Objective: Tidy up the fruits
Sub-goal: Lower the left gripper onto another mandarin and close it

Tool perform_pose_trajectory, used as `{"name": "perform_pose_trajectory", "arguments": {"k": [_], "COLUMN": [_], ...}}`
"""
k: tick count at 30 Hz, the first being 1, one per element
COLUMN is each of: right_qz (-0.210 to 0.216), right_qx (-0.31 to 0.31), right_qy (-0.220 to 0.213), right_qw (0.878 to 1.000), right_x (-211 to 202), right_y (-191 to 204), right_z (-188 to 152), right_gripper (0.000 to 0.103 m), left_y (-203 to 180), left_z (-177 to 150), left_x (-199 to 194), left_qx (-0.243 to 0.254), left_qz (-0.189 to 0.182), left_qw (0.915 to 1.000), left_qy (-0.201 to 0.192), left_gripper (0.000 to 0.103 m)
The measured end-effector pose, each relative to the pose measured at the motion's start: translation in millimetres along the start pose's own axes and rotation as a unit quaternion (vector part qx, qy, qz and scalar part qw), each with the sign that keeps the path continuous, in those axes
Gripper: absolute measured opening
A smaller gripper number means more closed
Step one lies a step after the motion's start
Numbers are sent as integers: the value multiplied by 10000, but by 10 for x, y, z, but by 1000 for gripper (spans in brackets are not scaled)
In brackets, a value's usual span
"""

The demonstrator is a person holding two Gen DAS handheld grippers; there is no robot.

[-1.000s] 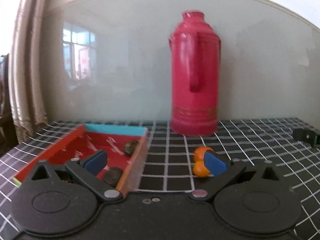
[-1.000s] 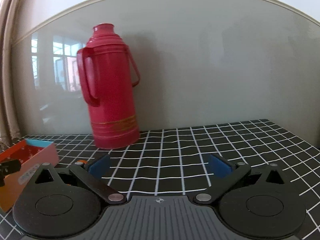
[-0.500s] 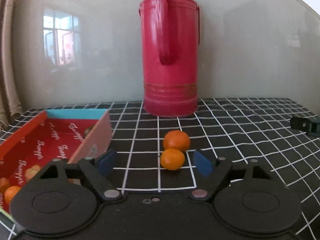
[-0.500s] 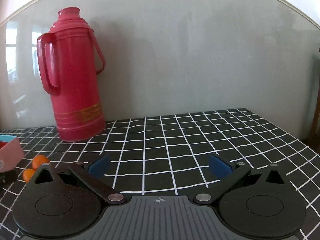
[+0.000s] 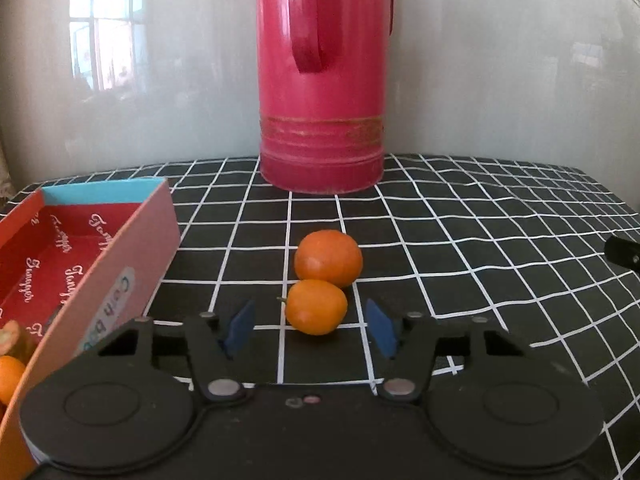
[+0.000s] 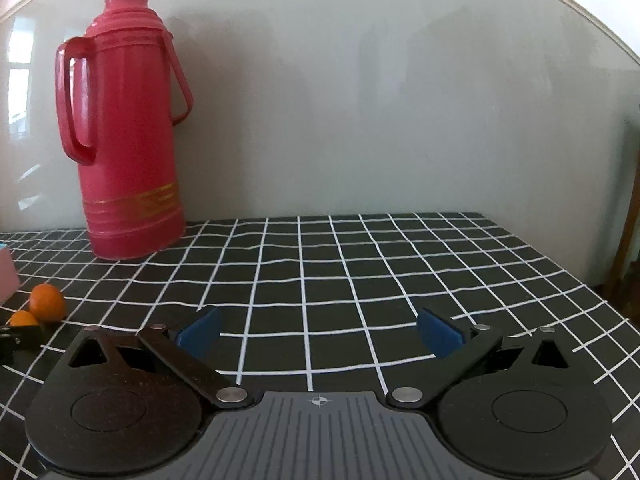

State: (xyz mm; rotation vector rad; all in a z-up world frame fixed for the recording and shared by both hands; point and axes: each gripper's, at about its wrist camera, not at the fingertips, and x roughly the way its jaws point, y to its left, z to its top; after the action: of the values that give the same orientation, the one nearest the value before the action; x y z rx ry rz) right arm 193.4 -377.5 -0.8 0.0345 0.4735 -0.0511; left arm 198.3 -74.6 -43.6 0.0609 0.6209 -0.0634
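Left gripper (image 5: 310, 326) wide apart, near orange (image 5: 316, 306) just ahead between pads, not touched. Far orange (image 5: 329, 257) touching it behind, blocks push-through. Box (image 5: 120, 268) wall close on left side, tight gap betw. box & oranges. Red thermos (image 5: 322, 92) upright at back by wall, closes far end. Open checked cloth (image 5: 480, 248) to right of oranges. Right gripper (image 6: 318, 330) spread, bare cloth ahead up to wall; thermos well off to its left.

Orange tangerines (image 5: 328, 263), black-white grid tablecloth (image 5: 460, 240)
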Motion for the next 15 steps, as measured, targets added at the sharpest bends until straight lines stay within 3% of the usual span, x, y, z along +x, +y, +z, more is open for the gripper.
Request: {"name": "perform_pose_trajectory", "arguments": {"k": [1,2,3,8,15], "right_qz": [17,23,21,21,142], "right_qx": [-20,-52,-84,-14,240], "right_qy": [15,12,9,43,85], "right_qw": [10000,10000,10000,10000,9996], "right_x": [2,-9,-13,-18,-47], "right_y": [-3,-3,-3,-30,-2], "right_z": [-2,-3,-10,-21,2], "right_gripper": [103,103,103,103,103], "left_y": [-10,-18,-20,-36,45], "left_z": [5,8,12,-6,2], "left_x": [17,39,59,-2,-381], "left_qx": [15,30,37,95,208], "left_qz": [10,-16,-27,-9,51], "left_qw": [10000,10000,9999,10000,9989], "left_qy": [32,86,139,-25,-416], "left_gripper": [46,27,25,25,25]}}
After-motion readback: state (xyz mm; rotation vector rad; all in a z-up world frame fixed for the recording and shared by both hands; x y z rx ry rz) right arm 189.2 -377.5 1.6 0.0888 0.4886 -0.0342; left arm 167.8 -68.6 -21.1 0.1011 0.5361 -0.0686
